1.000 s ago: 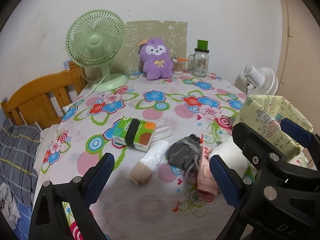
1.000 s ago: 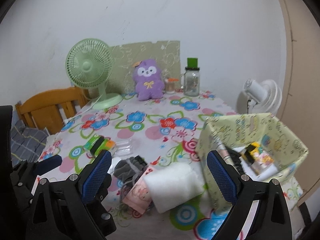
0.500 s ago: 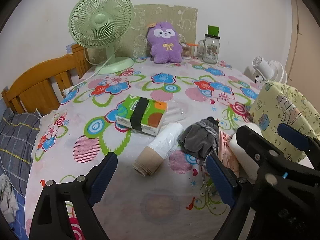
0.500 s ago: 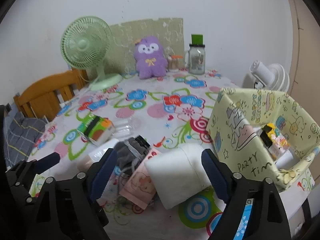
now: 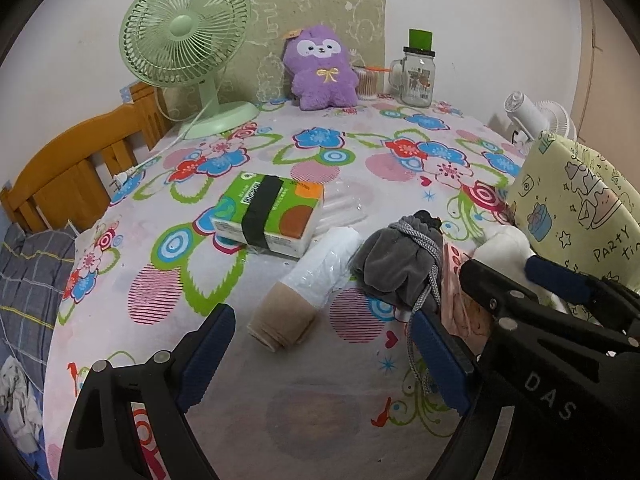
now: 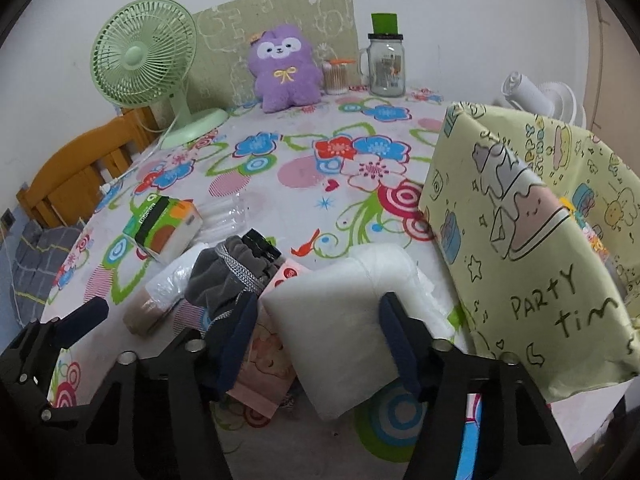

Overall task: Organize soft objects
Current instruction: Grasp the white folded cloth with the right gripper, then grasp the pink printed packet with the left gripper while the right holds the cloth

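White foam block [image 6: 340, 320] lies just beside the yellow box [image 6: 532, 240]; right gripper [image 6: 320, 340] has just been closing around it, pads apparently touching, for lifting. Left gripper [image 5: 324, 356] hangs wide open, empty.

- Inside of pale yellow cartoon-printed paper box [image 6: 532, 216]: screened by its near wall; only a sliver of coloured contents at the right rim, too little to identify.
- Pink printed flat packet [image 6: 266, 356]: largely covered by white soft foam block [image 6: 340, 320], grey drawstring pouch [image 6: 228, 276] and a blue gripper pad.
- Beige-ended roll in clear plastic wrap [image 6: 156, 300]: partly behind the pouch.
- White fan [image 5: 528, 114] beyond the table: lower part hidden by the box.
- Small print on green-and-orange tissue pack [image 5: 272, 216]: too small to read.
- Orange wooden bed frame [image 5: 72, 168]: cut off at the left edge.
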The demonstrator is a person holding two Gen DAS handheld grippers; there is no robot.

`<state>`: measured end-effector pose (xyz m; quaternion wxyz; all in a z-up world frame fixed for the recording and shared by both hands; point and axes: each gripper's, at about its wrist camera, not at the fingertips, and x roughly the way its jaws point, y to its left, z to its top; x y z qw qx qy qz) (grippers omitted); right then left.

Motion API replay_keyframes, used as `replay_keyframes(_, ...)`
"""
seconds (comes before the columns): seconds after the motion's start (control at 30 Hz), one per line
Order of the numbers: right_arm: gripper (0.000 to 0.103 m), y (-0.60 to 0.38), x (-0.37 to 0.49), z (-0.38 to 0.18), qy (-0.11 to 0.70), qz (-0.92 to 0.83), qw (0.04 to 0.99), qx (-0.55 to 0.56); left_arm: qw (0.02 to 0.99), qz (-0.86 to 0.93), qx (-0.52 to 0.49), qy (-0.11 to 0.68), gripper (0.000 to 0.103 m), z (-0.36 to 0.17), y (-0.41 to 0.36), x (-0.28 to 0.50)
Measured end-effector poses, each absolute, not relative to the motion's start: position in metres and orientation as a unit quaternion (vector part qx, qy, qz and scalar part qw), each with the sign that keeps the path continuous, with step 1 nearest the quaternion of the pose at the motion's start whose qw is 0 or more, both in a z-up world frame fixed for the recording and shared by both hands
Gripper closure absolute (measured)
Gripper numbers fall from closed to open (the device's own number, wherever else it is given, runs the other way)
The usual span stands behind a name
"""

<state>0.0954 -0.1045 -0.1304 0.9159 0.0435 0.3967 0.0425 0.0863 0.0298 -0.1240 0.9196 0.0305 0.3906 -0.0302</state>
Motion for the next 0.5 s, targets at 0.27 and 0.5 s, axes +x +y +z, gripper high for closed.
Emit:
replay_keyframes(0.27,0.072,-0.099,0.094,-0.125,0.393,0.057,0.917,0.026,0.919,-0.036,0.031,0.392,0.012,-0.124,0.026,0.087)
replay_keyframes(0.5,0.079,-0.105,0.088,-0.116,0.373,0.049,0.926,0.021,0.919,-0.059,0.033,0.388,0.012,-0.121,0.015,0.082)
